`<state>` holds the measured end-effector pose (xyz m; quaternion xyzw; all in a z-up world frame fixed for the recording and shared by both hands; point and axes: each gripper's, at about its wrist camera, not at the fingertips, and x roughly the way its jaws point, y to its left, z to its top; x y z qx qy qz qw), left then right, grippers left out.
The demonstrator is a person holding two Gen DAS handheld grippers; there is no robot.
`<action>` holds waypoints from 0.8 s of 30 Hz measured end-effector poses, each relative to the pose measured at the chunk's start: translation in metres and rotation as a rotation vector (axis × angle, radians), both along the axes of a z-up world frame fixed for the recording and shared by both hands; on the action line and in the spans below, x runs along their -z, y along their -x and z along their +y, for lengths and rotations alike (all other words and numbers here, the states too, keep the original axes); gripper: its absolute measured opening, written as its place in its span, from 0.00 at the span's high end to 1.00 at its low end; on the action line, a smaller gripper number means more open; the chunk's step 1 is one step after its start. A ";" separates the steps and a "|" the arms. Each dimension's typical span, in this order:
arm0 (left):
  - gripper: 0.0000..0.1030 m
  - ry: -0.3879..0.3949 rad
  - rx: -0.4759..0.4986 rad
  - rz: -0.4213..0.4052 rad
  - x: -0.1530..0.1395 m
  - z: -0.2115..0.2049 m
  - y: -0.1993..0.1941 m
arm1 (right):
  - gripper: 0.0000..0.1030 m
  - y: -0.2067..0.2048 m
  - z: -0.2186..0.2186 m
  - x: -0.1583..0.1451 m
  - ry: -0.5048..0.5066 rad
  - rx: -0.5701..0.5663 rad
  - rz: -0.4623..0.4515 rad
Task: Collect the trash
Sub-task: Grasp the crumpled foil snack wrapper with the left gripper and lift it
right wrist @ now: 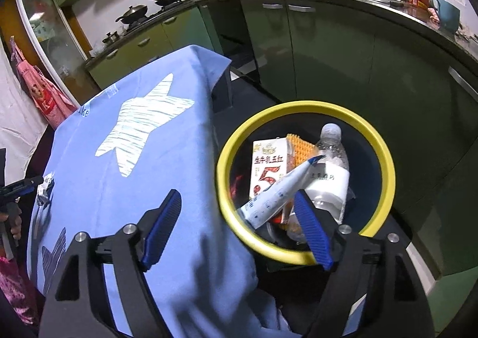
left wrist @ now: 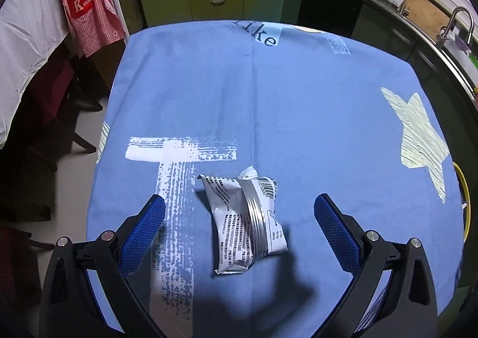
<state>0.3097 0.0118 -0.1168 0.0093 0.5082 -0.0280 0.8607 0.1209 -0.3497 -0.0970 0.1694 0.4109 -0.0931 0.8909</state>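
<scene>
A crumpled white and silver wrapper (left wrist: 246, 218) lies on the blue tablecloth (left wrist: 269, 99). My left gripper (left wrist: 239, 206) is open, its blue pads on either side of the wrapper, not touching it. My right gripper (right wrist: 237, 200) is open and empty, held over the table edge and the yellow-rimmed bin (right wrist: 385, 164). In the bin lie a milk carton (right wrist: 267, 170), a plastic bottle (right wrist: 331, 170), a white and blue tube (right wrist: 277, 191) and an orange piece (right wrist: 300, 149). The wrapper also shows at the far left of the right wrist view (right wrist: 44, 190).
Green kitchen cabinets (right wrist: 328, 48) and a counter with sink run close behind the bin. A red apron (left wrist: 86, 9) hangs at the left by a dark chair (left wrist: 53, 117). The bin rim (left wrist: 466, 203) peeks past the table's right edge.
</scene>
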 end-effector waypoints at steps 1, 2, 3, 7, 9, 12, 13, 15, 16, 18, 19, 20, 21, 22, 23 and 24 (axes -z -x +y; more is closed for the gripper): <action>0.05 -0.006 0.001 0.006 0.001 -0.001 -0.001 | 0.29 -0.001 -0.001 0.000 -0.002 -0.001 -0.001; 0.05 -0.020 0.003 0.013 0.004 -0.003 -0.002 | 0.29 -0.002 -0.002 -0.001 -0.001 -0.003 -0.002; 0.05 -0.028 0.004 0.018 0.005 -0.004 -0.003 | 0.29 -0.002 -0.002 -0.001 0.000 -0.006 -0.002; 0.08 -0.030 0.009 0.037 0.011 -0.006 -0.006 | 0.29 -0.007 -0.001 0.002 0.000 -0.017 0.003; 0.14 -0.039 0.008 0.043 0.013 -0.007 -0.007 | 0.29 -0.009 0.001 0.004 0.002 -0.024 0.009; 0.23 -0.041 0.011 0.055 0.015 -0.007 -0.010 | 0.29 -0.012 0.002 0.007 -0.003 -0.030 0.014; 0.25 -0.044 0.011 0.060 0.016 -0.007 -0.010 | 0.29 -0.013 0.003 0.007 -0.002 -0.033 0.015; 0.30 -0.042 0.015 0.068 0.017 -0.007 -0.010 | 0.29 -0.015 0.004 0.007 -0.002 -0.037 0.015; 0.32 -0.041 0.016 0.074 0.018 -0.007 -0.011 | 0.29 -0.014 0.004 0.006 -0.001 -0.037 0.015; 0.39 -0.039 0.022 0.084 0.020 -0.007 -0.010 | 0.29 -0.015 0.005 0.005 0.001 -0.038 0.014; 0.40 -0.036 0.025 0.089 0.021 -0.007 -0.009 | 0.29 -0.015 0.005 0.005 0.001 -0.037 0.014; 0.44 -0.036 0.027 0.092 0.021 -0.008 -0.008 | 0.29 -0.014 0.005 0.005 0.002 -0.037 0.013; 0.49 -0.035 0.031 0.094 0.022 -0.008 -0.007 | 0.29 -0.015 0.005 0.004 0.002 -0.037 0.014; 0.51 -0.031 0.035 0.099 0.023 -0.008 -0.006 | 0.29 -0.014 0.005 0.005 0.002 -0.037 0.014; 0.54 -0.029 0.039 0.104 0.023 -0.008 -0.005 | 0.29 -0.014 0.005 0.005 0.002 -0.038 0.014; 0.55 -0.029 0.042 0.105 0.023 -0.008 -0.004 | 0.29 -0.015 0.005 0.005 0.001 -0.038 0.015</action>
